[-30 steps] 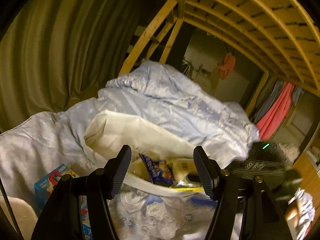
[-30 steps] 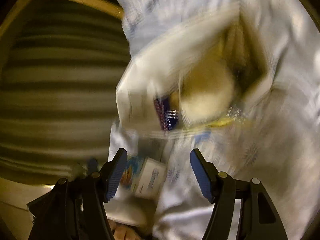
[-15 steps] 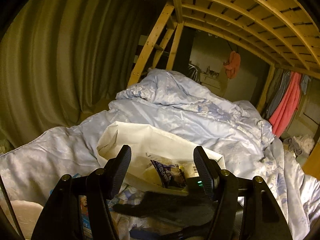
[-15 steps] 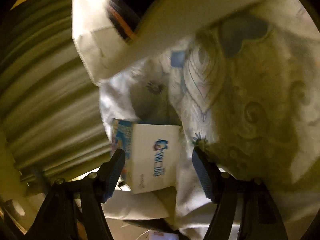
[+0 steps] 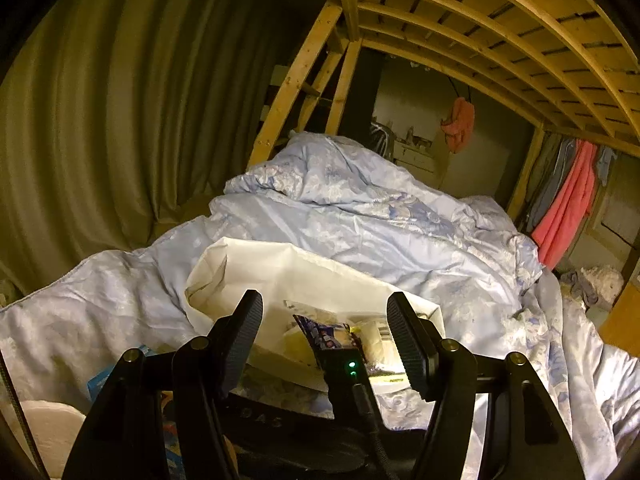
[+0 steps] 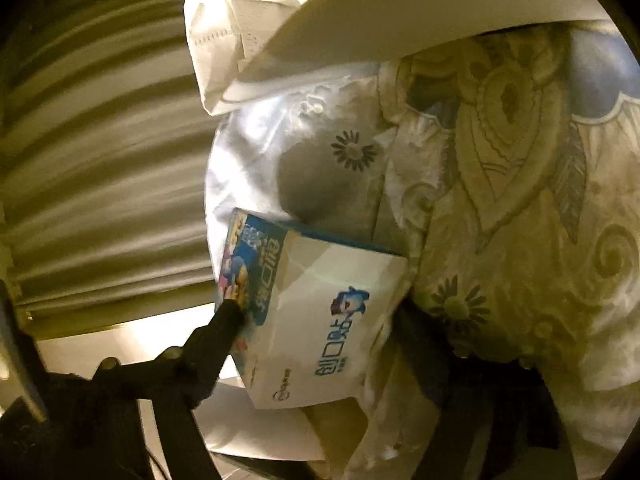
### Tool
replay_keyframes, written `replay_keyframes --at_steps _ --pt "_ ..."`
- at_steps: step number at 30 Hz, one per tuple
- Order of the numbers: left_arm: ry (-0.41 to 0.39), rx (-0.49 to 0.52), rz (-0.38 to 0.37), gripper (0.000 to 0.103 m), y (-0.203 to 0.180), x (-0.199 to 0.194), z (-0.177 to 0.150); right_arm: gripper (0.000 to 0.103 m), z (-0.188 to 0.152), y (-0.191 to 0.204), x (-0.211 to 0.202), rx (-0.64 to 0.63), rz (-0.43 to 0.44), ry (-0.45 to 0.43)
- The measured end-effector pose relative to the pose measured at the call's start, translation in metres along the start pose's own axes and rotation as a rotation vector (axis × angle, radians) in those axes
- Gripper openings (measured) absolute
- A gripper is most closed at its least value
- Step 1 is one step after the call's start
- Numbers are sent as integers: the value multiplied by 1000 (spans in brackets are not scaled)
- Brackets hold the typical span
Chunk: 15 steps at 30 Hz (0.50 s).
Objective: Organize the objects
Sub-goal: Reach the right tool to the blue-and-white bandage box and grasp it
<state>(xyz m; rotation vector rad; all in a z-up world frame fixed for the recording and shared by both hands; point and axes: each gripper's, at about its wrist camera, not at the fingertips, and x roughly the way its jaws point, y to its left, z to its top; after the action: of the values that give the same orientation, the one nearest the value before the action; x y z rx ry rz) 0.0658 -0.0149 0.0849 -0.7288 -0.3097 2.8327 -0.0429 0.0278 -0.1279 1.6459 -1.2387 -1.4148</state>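
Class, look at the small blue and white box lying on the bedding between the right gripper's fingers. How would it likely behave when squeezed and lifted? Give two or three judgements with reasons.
The box looks like thin printed card with sharp edges, so probably stiff but crushable if squeezed hard. Its small size suggests it is light. Its glossy faces may slip, and the soft quilt beneath gives little support. The right gripper, jaws opening, straddles it.

right gripper point(image 6: 320, 320): came down from the white bag point(image 6: 400, 12) to the box point(image 6: 320, 320)
jaws: opening, box between them
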Motion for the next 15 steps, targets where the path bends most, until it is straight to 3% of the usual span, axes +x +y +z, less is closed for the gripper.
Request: replay_keyframes --at_steps 8,15 --pt "-12 8 0 64 -2 -3 1 67 -6 6 -15 -42 76 -55" --pt "-24 -7 -15 64 2 -9 2 67 -13 30 -29 -155 -61 -65"
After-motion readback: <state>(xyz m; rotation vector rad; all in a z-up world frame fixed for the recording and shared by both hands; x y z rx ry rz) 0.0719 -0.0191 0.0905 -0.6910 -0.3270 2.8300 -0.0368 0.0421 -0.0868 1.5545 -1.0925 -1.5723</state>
